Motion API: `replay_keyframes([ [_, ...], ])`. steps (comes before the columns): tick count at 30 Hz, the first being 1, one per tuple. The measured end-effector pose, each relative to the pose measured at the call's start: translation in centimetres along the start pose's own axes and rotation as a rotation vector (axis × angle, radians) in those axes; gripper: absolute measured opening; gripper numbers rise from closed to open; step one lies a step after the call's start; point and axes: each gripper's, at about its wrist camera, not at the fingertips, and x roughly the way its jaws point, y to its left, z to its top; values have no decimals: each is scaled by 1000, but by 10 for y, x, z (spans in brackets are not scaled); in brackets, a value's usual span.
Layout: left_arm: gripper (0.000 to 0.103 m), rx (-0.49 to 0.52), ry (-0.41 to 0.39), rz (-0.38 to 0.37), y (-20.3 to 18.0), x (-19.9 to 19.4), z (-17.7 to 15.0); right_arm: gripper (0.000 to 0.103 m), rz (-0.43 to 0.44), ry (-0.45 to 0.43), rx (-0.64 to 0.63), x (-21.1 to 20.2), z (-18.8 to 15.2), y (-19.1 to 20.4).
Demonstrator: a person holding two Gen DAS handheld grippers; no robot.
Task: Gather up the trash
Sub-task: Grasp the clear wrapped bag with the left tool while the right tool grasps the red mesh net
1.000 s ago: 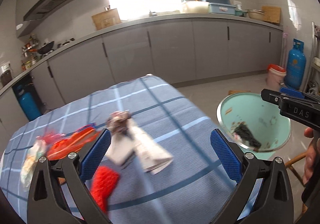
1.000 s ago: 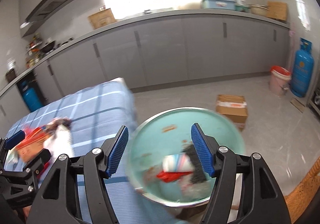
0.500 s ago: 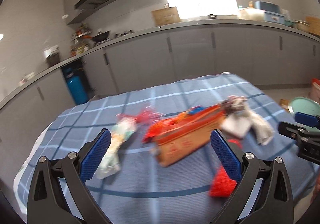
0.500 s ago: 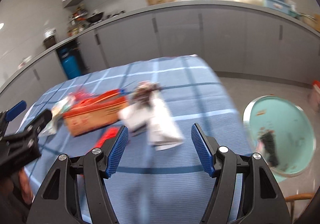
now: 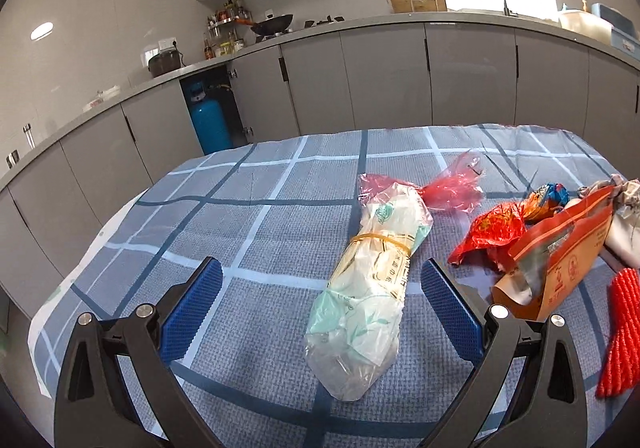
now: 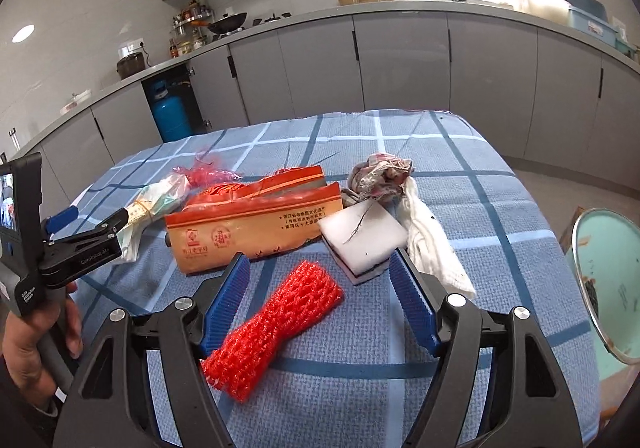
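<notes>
Trash lies on a blue checked tablecloth (image 5: 248, 208). My left gripper (image 5: 320, 308) is open and empty, with a rolled clear plastic bag bound by a rubber band (image 5: 372, 280) lying between its fingers. My right gripper (image 6: 320, 296) is open and empty over a red foam net (image 6: 276, 332). Beyond it lie an orange pouch (image 6: 256, 224), a white sponge (image 6: 362, 238), a white cloth (image 6: 432, 244) and a crumpled rag (image 6: 380, 172). The pouch (image 5: 560, 260), a red wrapper (image 5: 492, 232) and a pink bag (image 5: 452, 184) show in the left wrist view.
A teal basin (image 6: 608, 280) holding dark scraps stands off the table's right edge. Grey kitchen cabinets (image 6: 400, 64) run behind the table. A blue gas cylinder (image 5: 210, 124) stands in an open cabinet. The left gripper body (image 6: 60, 248) shows in the right wrist view.
Both grippers swung left from the basin to the table. The left now frames the rolled plastic bag; the right now hovers over the red net. Both stayed open.
</notes>
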Motion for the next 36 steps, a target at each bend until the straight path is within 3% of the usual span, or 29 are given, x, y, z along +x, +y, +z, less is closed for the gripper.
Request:
replay_keyframes([
  [13, 98, 32, 76, -17, -12, 19, 1, 71, 25, 85, -11, 23, -17, 18],
  [24, 95, 63, 105, -61, -20, 24, 0, 30, 75, 161, -9, 31, -27, 23],
  [25, 92, 62, 107, -71, -20, 24, 0, 26, 80, 160, -9, 31, -28, 23],
  [28, 69, 68, 115, -101, -21, 25, -1, 20, 101, 153, -11, 28, -30, 24],
  [30, 45, 78, 115, -121, -23, 24, -1, 19, 110, 146, -16, 25, -30, 24],
  [32, 38, 89, 111, -134, -26, 23, -1, 19, 115, 136, -18, 22, -29, 24],
  [33, 28, 93, 108, -136, -26, 23, -1, 18, 118, 128, -19, 19, -29, 24],
  [36, 25, 103, 95, -142, -29, 19, -2, 18, 117, 102, -25, 10, -27, 23],
])
